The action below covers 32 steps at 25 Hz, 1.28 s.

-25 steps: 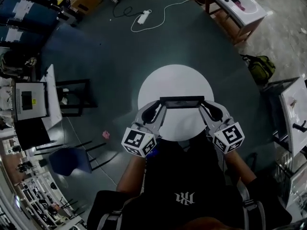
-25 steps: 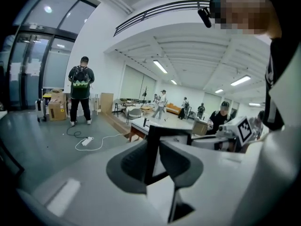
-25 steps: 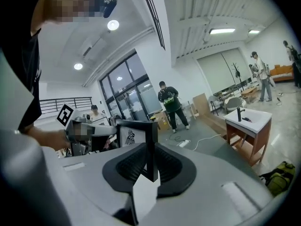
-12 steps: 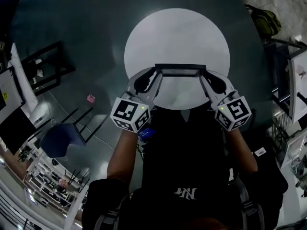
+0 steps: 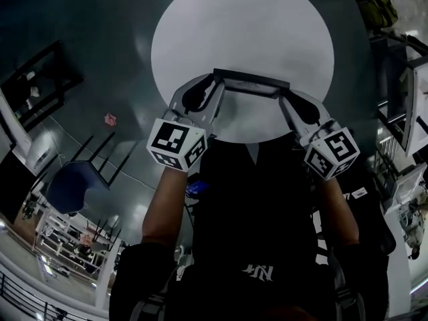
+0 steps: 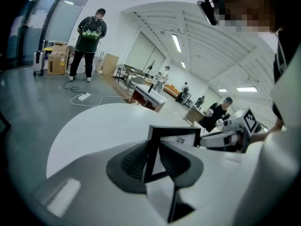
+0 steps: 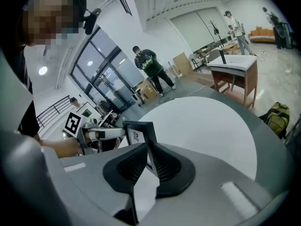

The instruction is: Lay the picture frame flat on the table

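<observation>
Now lower: left gripper [image 5: 215, 84], right gripper [image 5: 283, 97] both clamp picture frame [image 5: 251, 83], nearer table [image 5: 241, 25].

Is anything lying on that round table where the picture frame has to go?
Nothing visible does. The table shows bare all round the picture frame, which the left gripper and right gripper grip at its two ends.

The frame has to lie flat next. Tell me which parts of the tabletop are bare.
The round white table is bare everywhere beyond the black rectangular picture frame, out to its far, left and right rims. Only the near edge is crowded, where the left tool and right tool grip the frame's ends.
</observation>
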{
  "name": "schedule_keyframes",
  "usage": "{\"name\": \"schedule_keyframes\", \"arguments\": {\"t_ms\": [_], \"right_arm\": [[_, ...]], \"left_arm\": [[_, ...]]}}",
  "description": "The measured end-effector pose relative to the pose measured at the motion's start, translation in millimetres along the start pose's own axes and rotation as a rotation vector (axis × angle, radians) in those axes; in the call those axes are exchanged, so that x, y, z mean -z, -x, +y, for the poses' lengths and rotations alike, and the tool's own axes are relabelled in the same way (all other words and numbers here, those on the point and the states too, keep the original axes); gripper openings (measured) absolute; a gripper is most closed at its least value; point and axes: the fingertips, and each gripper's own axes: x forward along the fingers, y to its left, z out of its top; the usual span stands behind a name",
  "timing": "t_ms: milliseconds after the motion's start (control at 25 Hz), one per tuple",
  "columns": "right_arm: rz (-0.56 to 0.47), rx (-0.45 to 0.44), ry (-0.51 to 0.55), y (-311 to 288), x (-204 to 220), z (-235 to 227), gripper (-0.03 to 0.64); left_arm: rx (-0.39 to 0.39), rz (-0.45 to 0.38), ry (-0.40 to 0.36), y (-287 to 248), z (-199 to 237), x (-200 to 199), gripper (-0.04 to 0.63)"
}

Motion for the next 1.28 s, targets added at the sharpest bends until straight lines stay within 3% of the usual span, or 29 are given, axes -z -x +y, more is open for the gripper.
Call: {"name": "schedule_keyframes", "arguments": {"t_ms": [360,1280], "right_arm": [[0.022,-0.019,-0.039,-16.9,25.2,-14.2,0.032],[0.091,0.108,0.054,-41.1,39.7,-48.8,0.040]], "left_arm": [[-0.020,0.011,-0.009,-19.2,13.3,16.9,0.075],[-0.038,0.070,-0.108,-53.7,24.9,36.4,0.071]]}}
